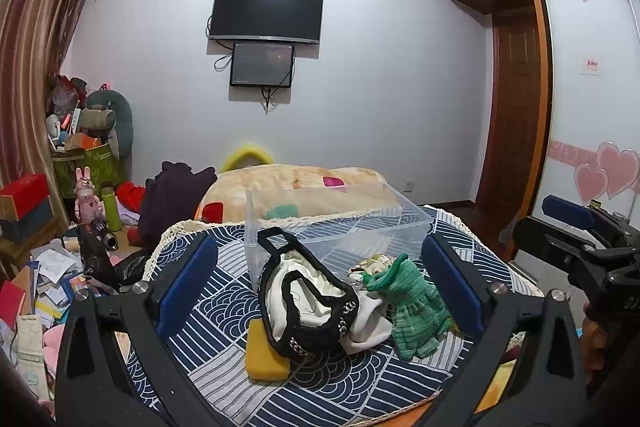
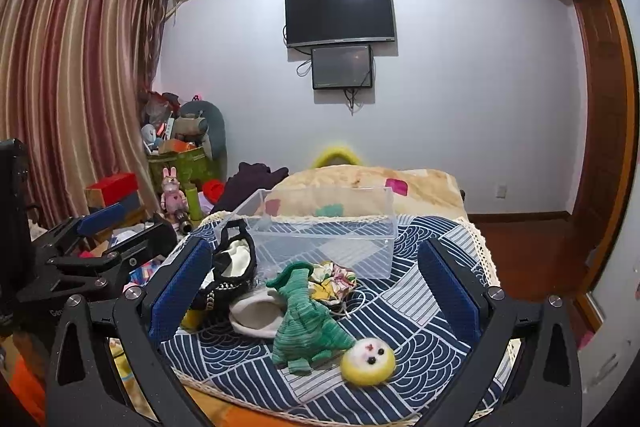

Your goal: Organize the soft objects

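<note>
A clear plastic bin stands empty on the blue patterned table cloth. In front of it lie a black-trimmed white pouch, a yellow sponge, a green knitted dinosaur, a floral cloth, a white sock and a yellow felt ball with a face. My left gripper is open, its fingers either side of the pouch and dinosaur. My right gripper is open around the dinosaur.
A bed with a peach blanket lies behind the table. Clutter, boxes and a pink rabbit toy fill the left floor. A wardrobe stands right. Each gripper shows at the other view's edge.
</note>
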The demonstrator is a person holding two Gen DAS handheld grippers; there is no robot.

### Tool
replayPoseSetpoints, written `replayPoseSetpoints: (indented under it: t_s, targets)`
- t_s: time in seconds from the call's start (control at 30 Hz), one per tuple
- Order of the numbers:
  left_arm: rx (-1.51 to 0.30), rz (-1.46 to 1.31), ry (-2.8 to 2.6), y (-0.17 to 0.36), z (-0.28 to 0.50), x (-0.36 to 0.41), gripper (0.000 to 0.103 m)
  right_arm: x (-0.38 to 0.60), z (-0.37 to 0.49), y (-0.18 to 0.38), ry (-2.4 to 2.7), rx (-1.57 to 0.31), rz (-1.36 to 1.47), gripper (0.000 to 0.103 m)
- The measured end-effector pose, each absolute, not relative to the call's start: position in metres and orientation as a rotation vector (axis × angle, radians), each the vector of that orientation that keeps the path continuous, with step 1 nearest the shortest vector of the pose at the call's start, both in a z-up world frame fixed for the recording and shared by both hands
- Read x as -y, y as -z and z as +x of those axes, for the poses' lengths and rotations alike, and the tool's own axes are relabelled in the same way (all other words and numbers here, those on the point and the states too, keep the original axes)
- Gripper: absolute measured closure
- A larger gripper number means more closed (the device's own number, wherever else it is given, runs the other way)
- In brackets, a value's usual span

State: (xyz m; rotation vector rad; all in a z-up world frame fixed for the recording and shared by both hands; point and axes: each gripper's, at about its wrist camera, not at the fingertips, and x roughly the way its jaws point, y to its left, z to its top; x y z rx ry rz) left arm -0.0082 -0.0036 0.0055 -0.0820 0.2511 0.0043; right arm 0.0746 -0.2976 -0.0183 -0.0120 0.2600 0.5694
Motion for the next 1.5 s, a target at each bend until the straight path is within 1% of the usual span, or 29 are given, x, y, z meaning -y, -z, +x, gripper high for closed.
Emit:
replayPoseSetpoints:
  t_s: [1.5]
  targets:
    - [-0.247,-0.081,-0.001,-0.0016,-0.0113,0.0045,0.0,0.2946,0.0699,0.0179,-0.575,-0.262,-0.009,0.0]
